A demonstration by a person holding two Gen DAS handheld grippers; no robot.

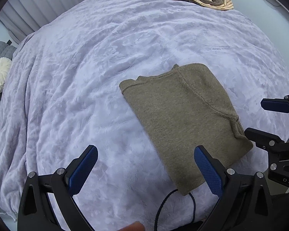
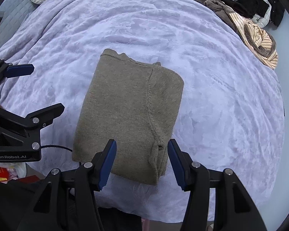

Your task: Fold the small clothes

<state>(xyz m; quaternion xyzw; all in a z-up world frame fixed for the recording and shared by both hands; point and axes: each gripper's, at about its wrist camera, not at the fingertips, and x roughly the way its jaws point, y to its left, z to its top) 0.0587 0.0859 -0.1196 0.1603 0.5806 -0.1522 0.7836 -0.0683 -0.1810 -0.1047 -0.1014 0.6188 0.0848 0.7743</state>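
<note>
The olive-grey knit garment (image 2: 129,107) lay folded into a compact rectangle on the lavender blanket (image 2: 212,88) that covered the bed, filling the middle of the right wrist view and the centre-right of the left wrist view. Its seam ran down the top layer towards the lower edge, where a small bunch of fabric showed near the lower right corner.

The left tool (image 1: 145,170) hung above the blanket with its blue pads spread wide and nothing between them; only its right pad overlapped the garment's lower corner in the picture. The right tool (image 2: 141,163) was also parted, less widely, its pads straddling the garment's near edge without pressing on it, so neither gripped anything.

By my reading, the fold on this piece looked finished or nearly so, and the step in hand was the release and tidy-up. To do it well, both tools should lift straight off so the pads do not drag the top layer askew. The bunched corner at the lower right would benefit from a light press to flatten it. A dark cable (image 1: 163,206) curled at the bottom of the left wrist view, touching the garment's lower edge, and should be kept from snagging. The unfolded pile (image 2: 246,25) of striped and brown clothes waited at the upper right, well apart.
</note>
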